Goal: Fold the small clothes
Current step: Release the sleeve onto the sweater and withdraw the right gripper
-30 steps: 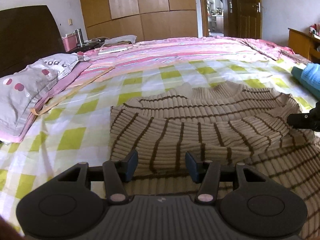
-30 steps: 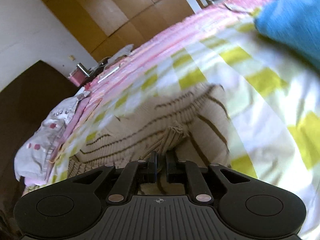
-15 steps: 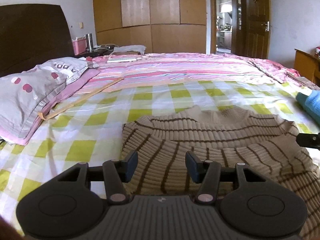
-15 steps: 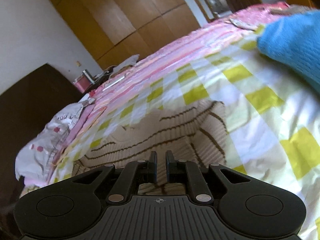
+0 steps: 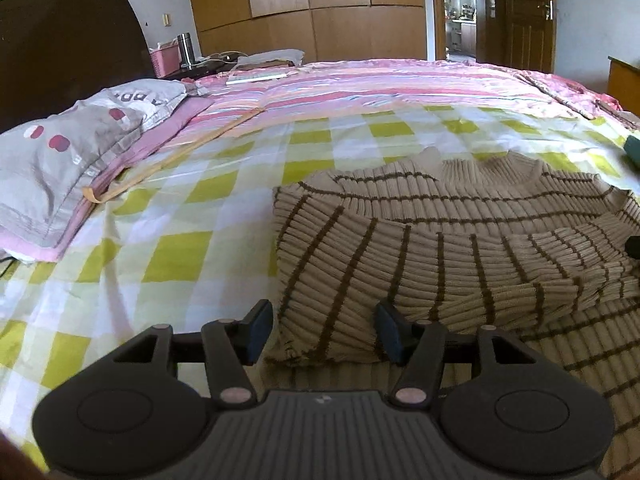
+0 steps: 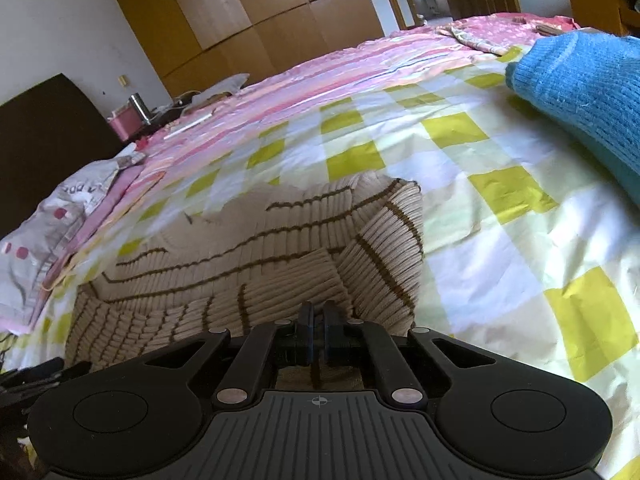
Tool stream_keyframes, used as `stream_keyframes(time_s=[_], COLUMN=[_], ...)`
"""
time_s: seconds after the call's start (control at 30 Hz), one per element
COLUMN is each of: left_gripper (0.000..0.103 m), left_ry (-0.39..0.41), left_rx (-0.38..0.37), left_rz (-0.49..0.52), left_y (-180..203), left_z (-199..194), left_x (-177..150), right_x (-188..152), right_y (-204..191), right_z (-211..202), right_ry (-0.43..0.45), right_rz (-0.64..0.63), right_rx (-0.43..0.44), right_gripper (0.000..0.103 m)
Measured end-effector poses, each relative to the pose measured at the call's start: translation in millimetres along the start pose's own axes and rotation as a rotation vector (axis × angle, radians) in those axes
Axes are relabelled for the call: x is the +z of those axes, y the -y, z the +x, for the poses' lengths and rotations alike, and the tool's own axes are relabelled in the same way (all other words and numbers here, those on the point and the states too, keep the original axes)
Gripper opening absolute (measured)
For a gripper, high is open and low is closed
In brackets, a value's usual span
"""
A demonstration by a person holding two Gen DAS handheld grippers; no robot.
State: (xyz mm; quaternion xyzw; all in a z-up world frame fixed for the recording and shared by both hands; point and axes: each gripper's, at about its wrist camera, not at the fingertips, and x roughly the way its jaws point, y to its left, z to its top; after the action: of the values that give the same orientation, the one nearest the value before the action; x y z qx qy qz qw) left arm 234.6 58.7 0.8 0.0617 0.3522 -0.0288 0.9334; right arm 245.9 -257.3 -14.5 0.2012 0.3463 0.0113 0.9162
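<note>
A beige knit sweater with brown stripes (image 5: 440, 240) lies on the checked bedsheet, both sleeves folded in over its body. My left gripper (image 5: 322, 330) is open and empty, low over the sweater's near left edge, with a folded sleeve cuff (image 5: 320, 344) lying between its fingers. In the right wrist view the same sweater (image 6: 248, 256) fills the middle. My right gripper (image 6: 318, 316) is nearly closed over the folded right sleeve; I cannot tell whether cloth is pinched between the fingers.
A folded blue knit garment (image 6: 588, 92) lies on the sheet to the right. A grey spotted pillow (image 5: 64, 152) and dark headboard (image 5: 60, 40) are at the left. A pink striped quilt (image 5: 400, 84) covers the far bed. Wardrobes and a door stand behind.
The right gripper carried the right sleeve in over the sweater's body and lowered it there. The left gripper drew back to the left edge and stayed open.
</note>
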Motion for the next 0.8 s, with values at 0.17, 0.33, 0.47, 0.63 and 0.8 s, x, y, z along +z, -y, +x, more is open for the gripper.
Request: stream_keyframes(time_s=[0.17, 0.33, 0.47, 0.63, 0.8], left_gripper=[0.062, 0.062, 0.062, 0.063, 0.062], left_ry=[0.056, 0.066, 0.028, -0.004, -0.009], left_rx=[-0.034, -0.079, -0.084, -0.077, -0.065], left_rz=[-0.010, -0.006, 0.028, 0.033, 0.041], left_y=[3, 18, 31, 32, 34], left_z=[-18, -15, -1, 7, 4], left_x=[11, 20, 16, 7, 9], right_x=[1, 1, -9, -18, -16], right_y=[-20, -45, -60, -60, -62], right_z=[-23, -21, -2, 10, 3], right_ry=[0.065, 0.048, -0.028, -0.062, -0.065], right_rz=[-0.085, -0.149, -0.224, -0.232, -0.225], right_rx=[0.025, 0.103, 0.124, 0.103, 0.096], right_gripper=[0.012, 0.012, 0.012, 0.010, 0.012])
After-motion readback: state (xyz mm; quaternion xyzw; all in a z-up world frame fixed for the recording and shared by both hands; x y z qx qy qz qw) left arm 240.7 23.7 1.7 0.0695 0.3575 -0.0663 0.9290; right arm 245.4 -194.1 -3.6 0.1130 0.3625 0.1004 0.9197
